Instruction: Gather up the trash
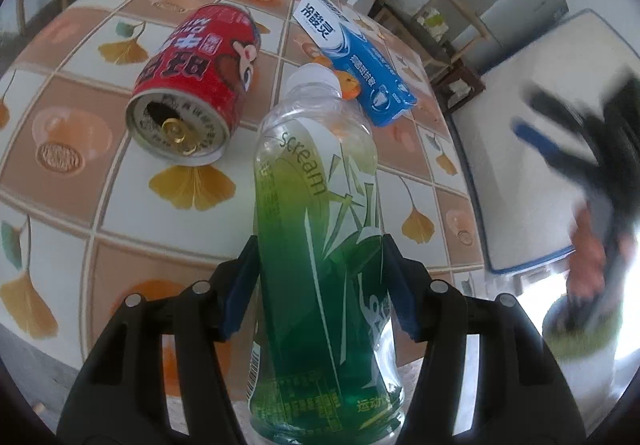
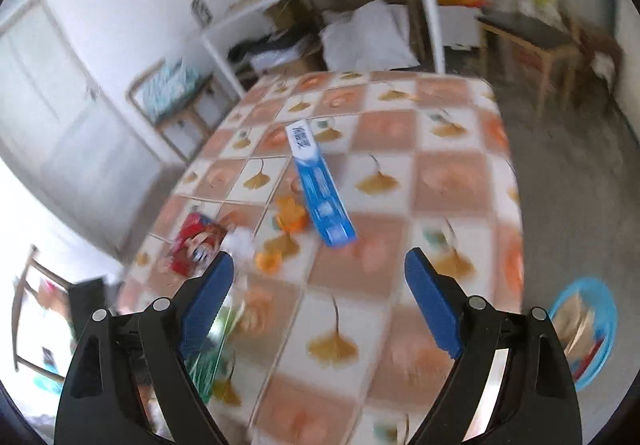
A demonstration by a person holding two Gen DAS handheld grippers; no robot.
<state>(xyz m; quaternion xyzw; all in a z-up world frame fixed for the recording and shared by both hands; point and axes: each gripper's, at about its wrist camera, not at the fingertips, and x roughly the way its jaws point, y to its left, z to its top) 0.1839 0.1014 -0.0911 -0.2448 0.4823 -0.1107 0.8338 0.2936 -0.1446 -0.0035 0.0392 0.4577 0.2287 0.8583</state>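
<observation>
Gripped low between the left gripper's (image 1: pixel 320 285) blue pads, a green bottle (image 1: pixel 320 245) lay on the table (image 1: pixel 60 205); its smooth plastic might slip. Right gripper (image 2: pixel 320 305) hung open, empty.

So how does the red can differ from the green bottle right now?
The can is red metal; the bottle is clear plastic with a green label. The can lies free beside the bottle, which sits between the left gripper fingers. The can's mouth is open; the bottle wears a white cap. Both lie on the tablecloth.
</observation>
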